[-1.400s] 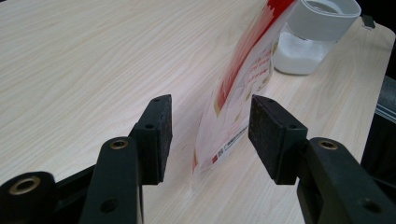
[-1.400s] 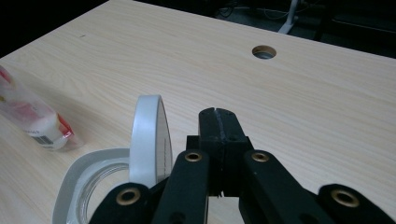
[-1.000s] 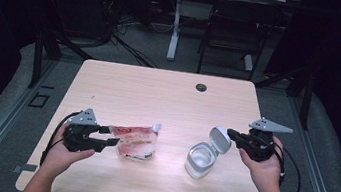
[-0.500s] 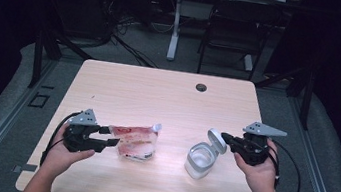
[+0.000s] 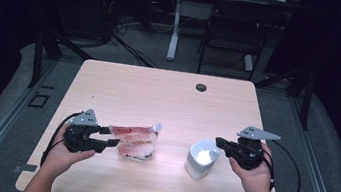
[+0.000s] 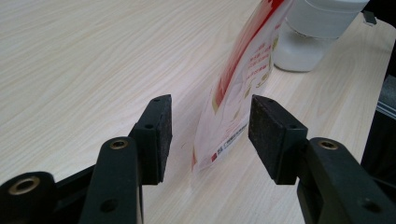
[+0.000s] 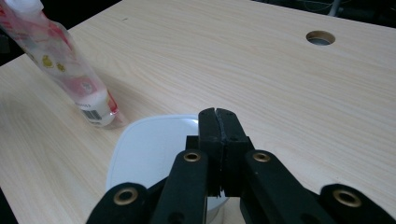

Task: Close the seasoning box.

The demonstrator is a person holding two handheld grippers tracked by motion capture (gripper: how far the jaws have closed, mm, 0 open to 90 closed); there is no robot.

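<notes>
White plastic, a small jar [image 5: 201, 159] stands on the wooden surface [image 5: 158, 94] at the near right, its hinged lid down over the mouth. The right tool [image 5: 219, 143], jaws together and holding nothing, rests its tip at the lid's edge, so closing the jar looks like the step in hand. To the left a red-and-clear pouch [image 5: 135, 141] sits between the parted jaws of the left tool [image 5: 113, 136], not pinched. Next, I judge, the lid needs firm downward pressure to seat.

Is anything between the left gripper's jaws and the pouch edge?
Nothing visible. The pouch edge already stands between the open pads of the left gripper, bare table beside it; neither pad presses it.
</notes>
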